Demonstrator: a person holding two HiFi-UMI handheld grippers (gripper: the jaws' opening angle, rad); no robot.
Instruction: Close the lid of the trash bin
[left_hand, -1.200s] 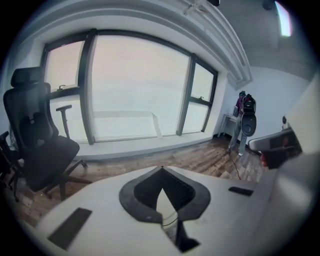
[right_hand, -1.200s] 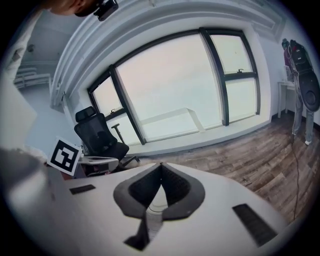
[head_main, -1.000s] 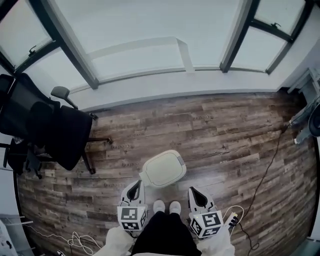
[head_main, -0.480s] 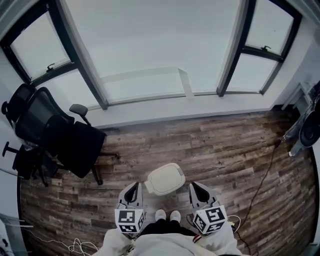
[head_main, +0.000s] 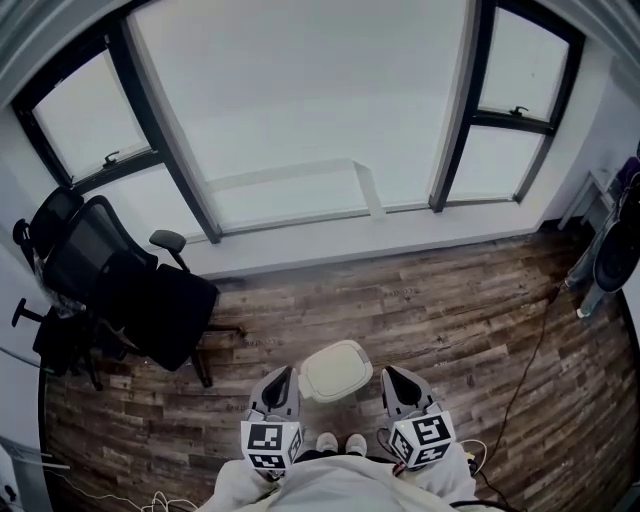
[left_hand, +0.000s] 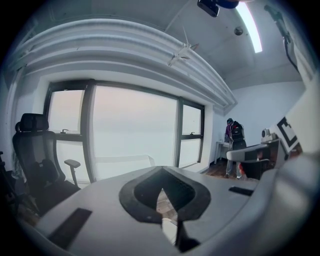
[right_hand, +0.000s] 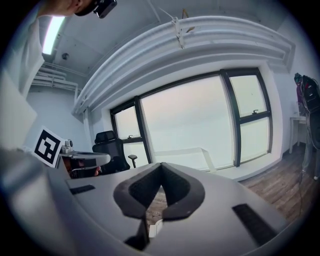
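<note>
Bin lid (head_main: 335, 369) looks down, between left gripper (head_main: 283, 376) and right gripper (head_main: 392, 375); both jaws together, empty. If unlatched, press lid centre squarely.

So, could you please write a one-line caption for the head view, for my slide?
Closed white trash bin on the wooden floor between the left gripper and right gripper.

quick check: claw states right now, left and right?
left claw: closed, tips together, holding nothing.
right claw: closed, tips together, holding nothing.
</note>
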